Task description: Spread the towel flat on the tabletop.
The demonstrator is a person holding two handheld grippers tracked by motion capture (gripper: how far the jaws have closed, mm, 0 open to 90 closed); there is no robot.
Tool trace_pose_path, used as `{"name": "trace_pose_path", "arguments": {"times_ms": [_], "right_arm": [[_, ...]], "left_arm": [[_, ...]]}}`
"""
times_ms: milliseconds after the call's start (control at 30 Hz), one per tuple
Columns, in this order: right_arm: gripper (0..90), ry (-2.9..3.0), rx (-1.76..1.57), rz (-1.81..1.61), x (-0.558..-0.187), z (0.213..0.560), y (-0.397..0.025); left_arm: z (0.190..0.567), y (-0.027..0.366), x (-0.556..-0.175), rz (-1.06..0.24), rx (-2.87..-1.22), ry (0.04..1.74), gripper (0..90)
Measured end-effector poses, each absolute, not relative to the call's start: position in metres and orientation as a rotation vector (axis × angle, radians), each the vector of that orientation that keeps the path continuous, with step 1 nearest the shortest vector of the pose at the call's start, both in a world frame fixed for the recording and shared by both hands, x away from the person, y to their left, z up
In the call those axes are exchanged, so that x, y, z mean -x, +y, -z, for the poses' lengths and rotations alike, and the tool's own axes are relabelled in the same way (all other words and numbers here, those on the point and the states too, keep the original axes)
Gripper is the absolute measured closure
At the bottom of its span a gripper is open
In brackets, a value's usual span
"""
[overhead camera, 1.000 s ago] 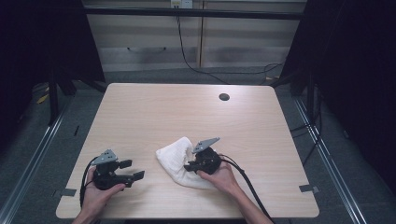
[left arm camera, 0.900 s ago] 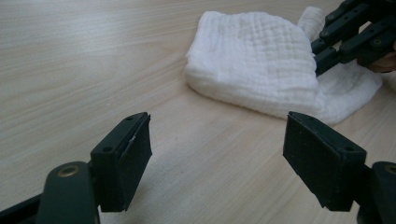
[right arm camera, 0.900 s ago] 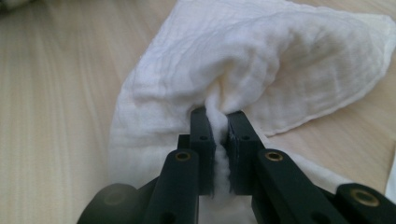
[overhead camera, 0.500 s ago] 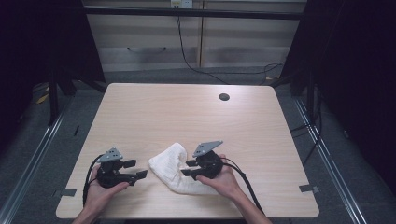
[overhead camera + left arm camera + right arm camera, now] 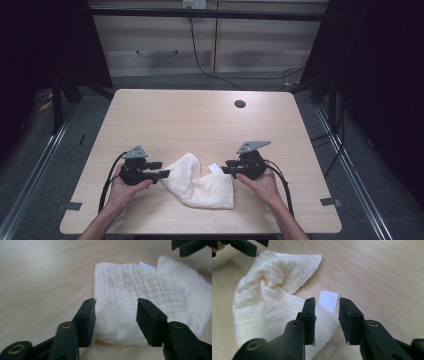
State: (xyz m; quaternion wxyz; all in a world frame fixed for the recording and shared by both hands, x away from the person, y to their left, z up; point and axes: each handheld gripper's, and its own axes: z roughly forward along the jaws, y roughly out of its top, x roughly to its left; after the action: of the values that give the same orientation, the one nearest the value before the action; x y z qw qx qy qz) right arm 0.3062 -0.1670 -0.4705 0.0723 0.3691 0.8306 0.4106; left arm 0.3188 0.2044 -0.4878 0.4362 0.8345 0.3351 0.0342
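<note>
A crumpled white cloth lies on the near half of the wooden table. A small white tag sticks out at its right edge. My left gripper is at the cloth's left end, open, and the left gripper view has the cloth's near edge lying between the wide-apart jaws of the left gripper. My right gripper is at the cloth's right end beside the tag. In the right gripper view its jaws stand a little apart over the cloth's edge, the tag just beyond the right gripper.
A dark round hole sits in the table's far right part. Cables trail from both grippers toward the near edge. Black curtains and metal floor rails flank the table. The far half of the table is bare wood.
The right gripper has shifted right, and the cloth now spreads wider between the two grippers. The left gripper has moved right and forward up to the cloth's left end.
</note>
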Motion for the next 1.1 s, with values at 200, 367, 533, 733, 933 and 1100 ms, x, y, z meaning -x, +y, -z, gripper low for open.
{"name": "trace_pose_path", "arguments": {"times_ms": [200, 367, 533, 733, 933, 1100], "right_arm": [[56.4, 2.484, -1.179, -1.205, -0.316, 0.485, -0.171], [56.5, 2.515, -1.21, -1.163, -0.321, 0.495, -0.169], [85.2, 2.561, -1.164, -1.211, -0.322, 0.496, -0.167], [87.9, 2.448, -1.17, -1.258, -0.324, 0.475, -0.179], [88.0, 2.278, -1.191, -1.305, -0.331, 0.442, -0.202], [87.8, 2.24, -1.202, -1.305, -0.325, 0.437, -0.217]], "left_arm": [[0.501, 0.204, -0.32, -0.084, -2.126, 0.826, 65.4], [0.502, 0.203, -0.316, -0.102, -2.144, 0.815, 74.5], [0.501, 0.205, -0.311, -0.118, -2.163, 0.805, 78.9], [0.5, 0.209, -0.303, -0.131, -2.173, 0.811, 81.6], [0.499, 0.209, -0.303, -0.126, -2.178, 0.813, 84.7], [0.498, 0.208, -0.299, -0.107, -2.188, 0.799, 84.8]]}}
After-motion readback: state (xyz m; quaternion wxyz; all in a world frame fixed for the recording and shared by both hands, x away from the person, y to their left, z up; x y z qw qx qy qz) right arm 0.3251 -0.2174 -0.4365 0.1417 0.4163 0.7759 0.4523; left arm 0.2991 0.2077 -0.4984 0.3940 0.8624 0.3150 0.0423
